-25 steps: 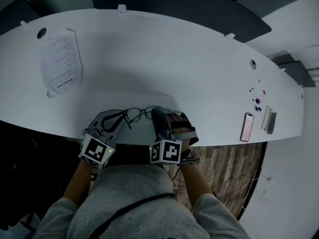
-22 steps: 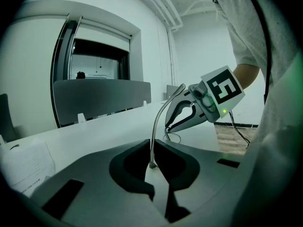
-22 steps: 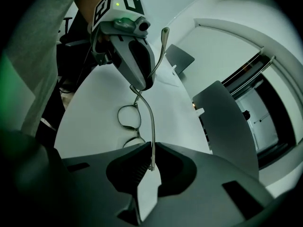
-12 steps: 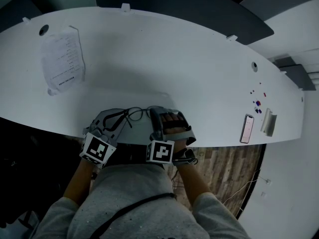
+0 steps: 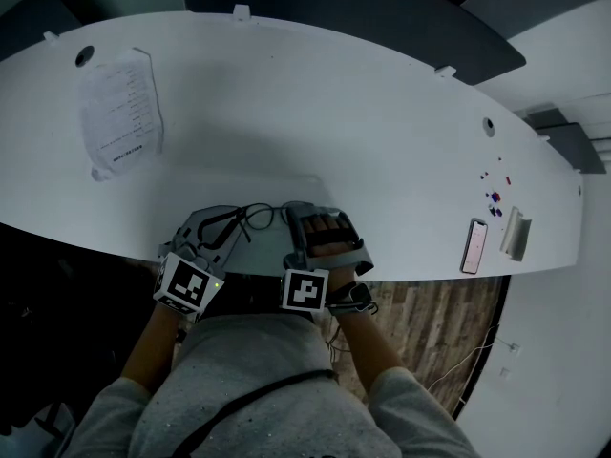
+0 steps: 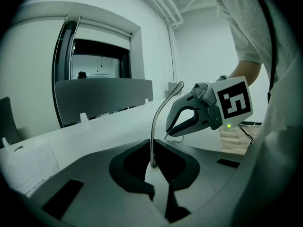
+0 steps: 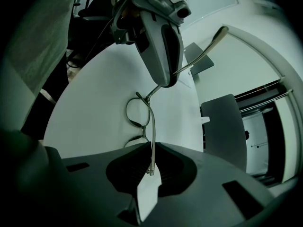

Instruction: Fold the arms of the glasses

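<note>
A thin metal-framed pair of glasses [image 5: 258,219] hangs just above the near edge of the white table [image 5: 315,113], held between both grippers. My left gripper [image 5: 232,223] is shut on one arm of the glasses [image 6: 152,145], which rises from the jaws and curves right. My right gripper [image 5: 292,218] is shut on the other arm [image 7: 151,145]. In the right gripper view the round lens rims [image 7: 137,115] show beyond the jaws, with the left gripper [image 7: 163,46] above them. In the left gripper view the right gripper [image 6: 191,117] is close ahead.
A printed sheet in a plastic sleeve [image 5: 119,113] lies at the far left of the table. A phone [image 5: 473,246], a small metal piece [image 5: 516,232] and some tiny coloured bits [image 5: 494,197] sit at the right end. Dark partition panels [image 5: 315,3] back the table.
My right gripper has rolled about its own axis, so the hand's fingers now show on top and its marker cube has shifted slightly left. The left gripper and the glasses stay put.
</note>
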